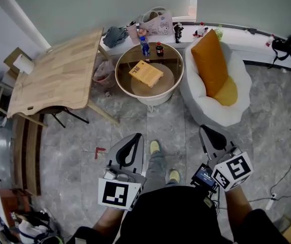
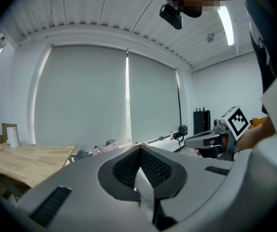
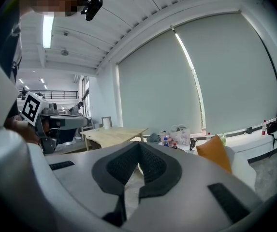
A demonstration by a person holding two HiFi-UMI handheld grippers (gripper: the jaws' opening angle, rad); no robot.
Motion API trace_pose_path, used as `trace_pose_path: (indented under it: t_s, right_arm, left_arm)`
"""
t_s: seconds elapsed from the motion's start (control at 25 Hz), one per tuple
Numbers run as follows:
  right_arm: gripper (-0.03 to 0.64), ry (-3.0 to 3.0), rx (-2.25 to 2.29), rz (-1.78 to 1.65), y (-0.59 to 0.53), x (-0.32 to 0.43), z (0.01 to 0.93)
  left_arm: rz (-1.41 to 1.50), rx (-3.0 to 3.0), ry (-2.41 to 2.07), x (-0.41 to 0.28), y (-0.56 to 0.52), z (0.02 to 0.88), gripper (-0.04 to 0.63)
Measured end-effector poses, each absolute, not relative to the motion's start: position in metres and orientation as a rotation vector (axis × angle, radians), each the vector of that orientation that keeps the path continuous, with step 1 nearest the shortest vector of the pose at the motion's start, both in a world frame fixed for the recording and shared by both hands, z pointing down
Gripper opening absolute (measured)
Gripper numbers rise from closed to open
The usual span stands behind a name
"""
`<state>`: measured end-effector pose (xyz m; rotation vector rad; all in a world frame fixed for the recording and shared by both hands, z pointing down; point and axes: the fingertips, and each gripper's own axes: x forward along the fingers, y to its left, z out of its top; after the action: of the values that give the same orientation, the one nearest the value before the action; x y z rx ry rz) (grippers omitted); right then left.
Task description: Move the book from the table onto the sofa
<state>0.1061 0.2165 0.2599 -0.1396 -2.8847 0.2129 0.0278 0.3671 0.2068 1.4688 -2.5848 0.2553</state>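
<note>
**Desk:** Where are we with the book?

**Me:** Not started, as I read it. The book (image 1: 146,73) lies flat in the middle of the round table (image 1: 121,81), ahead of me across the open floor. The sofa (image 1: 206,104) sits just to the right of that table, and only an orange cushion (image 1: 209,60) and a yellow one (image 1: 228,92) rest on it.

**Desk:** And your tools?

**Me:** My left gripper (image 1: 135,138) and right gripper (image 1: 205,129) are both held low near my feet, well apart from the table. Each has its jaws pressed together with nothing between them. The approach, the pickup, the carry and the set-down are all left to do.

**Desk:** Anything in containers I should know about?

**Me:** The round table has a raised rim like a shallow tub. It holds the book, plus a blue bottle (image 1: 144,46) and a dark bottle (image 1: 159,49) at its far edge. There is a bag (image 1: 158,20) on the window ledge and a pinkish bin (image 1: 104,74) beside the wooden table (image 1: 59,72). I can't make out what is in either.
</note>
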Motion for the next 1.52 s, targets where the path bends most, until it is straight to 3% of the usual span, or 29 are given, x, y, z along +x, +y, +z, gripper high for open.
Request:
trace_pose_path:
  t_s: [1.52]
  right_arm:
    - [0.009, -2.812, -0.085, 0.201, 0.163, -0.105, 0.267]
  left_arm:
    - [0.148, 1.473, -2.534, -0.200, 0.309, 0.224, 0.003]
